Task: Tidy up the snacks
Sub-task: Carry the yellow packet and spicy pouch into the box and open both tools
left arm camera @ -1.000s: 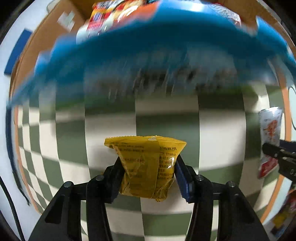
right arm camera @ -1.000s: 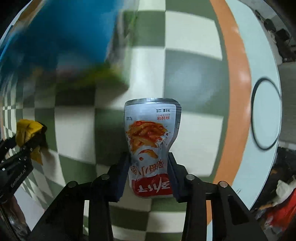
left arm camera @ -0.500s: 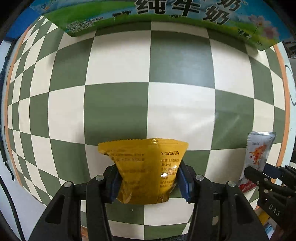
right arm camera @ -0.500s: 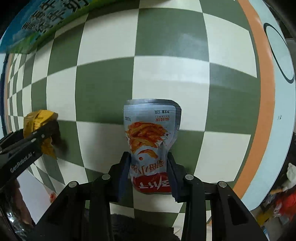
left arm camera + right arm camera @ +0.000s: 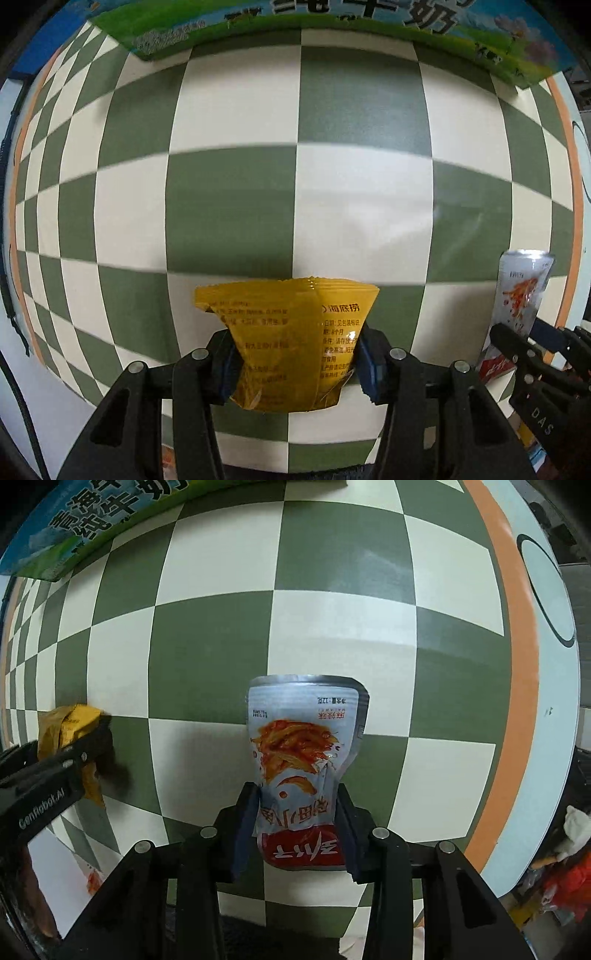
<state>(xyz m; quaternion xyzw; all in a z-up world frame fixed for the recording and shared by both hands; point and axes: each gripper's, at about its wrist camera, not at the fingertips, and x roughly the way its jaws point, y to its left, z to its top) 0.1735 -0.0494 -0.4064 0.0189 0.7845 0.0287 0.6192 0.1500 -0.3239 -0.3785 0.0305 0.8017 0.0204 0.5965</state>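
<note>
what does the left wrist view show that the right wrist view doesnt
Only the left wrist view shows the back of the yellow packet with its printed text, clamped in the left gripper. Only the right wrist view shows the front of the silver snack pouch, clamped in the right gripper, plus a black ring mark on the pale table edge. Both show the checkered cloth, the blue-green carton at the top, and the other gripper's packet from the side.

light: dim, even | shadows: soft | focus: sharp | edges: strong fisheye bulge, dark corners
</note>
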